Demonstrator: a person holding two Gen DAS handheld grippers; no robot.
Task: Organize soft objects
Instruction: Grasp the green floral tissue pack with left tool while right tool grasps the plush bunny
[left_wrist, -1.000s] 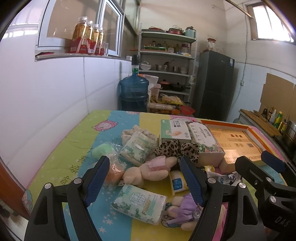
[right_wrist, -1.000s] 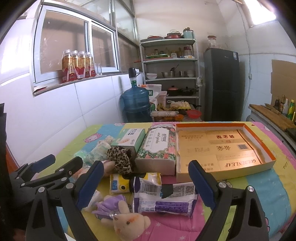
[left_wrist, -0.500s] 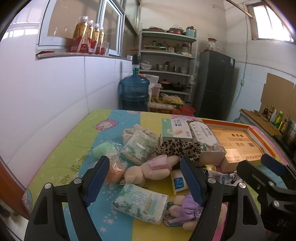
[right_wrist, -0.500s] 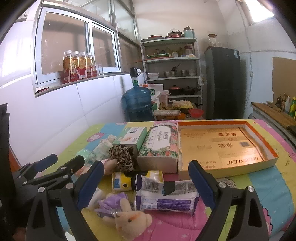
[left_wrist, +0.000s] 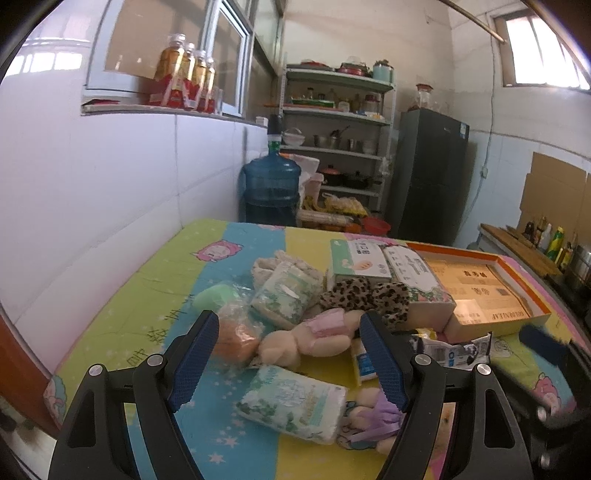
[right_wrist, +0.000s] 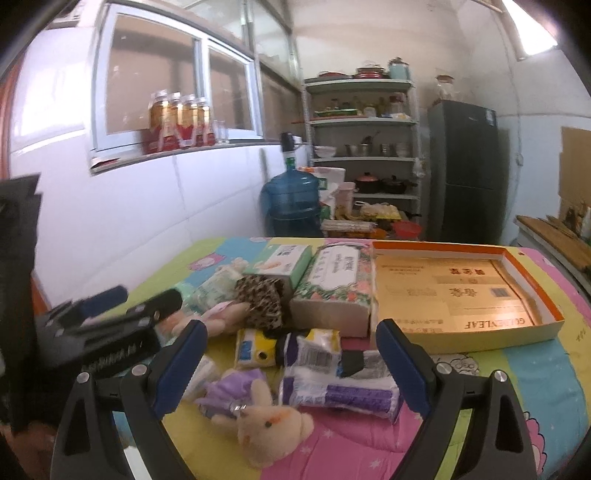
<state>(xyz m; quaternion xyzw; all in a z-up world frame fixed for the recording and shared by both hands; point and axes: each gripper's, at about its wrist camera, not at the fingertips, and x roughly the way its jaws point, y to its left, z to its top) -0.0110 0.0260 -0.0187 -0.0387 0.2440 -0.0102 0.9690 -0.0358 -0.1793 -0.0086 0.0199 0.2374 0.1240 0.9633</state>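
Left gripper (left_wrist: 288, 360) hovering jaws released, right gripper (right_wrist: 291, 363) likewise spread, crinkly tissue packs (left_wrist: 291, 404), plush rabbit (right_wrist: 271, 430) crowding, shallow orange-rimmed box (right_wrist: 532, 275) lying bare.

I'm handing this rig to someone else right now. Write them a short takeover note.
Left gripper: jaws open, empty, above the pile.
Right gripper: jaws open, empty.
Soft things lie heaped on the mat: pink plush, purple-dressed bunny, leopard scrunchie, tissue packs, wipes pack.
Orange-rimmed box sits at the right with nothing loose in it.
Done: nothing sorted yet. Left: everything.
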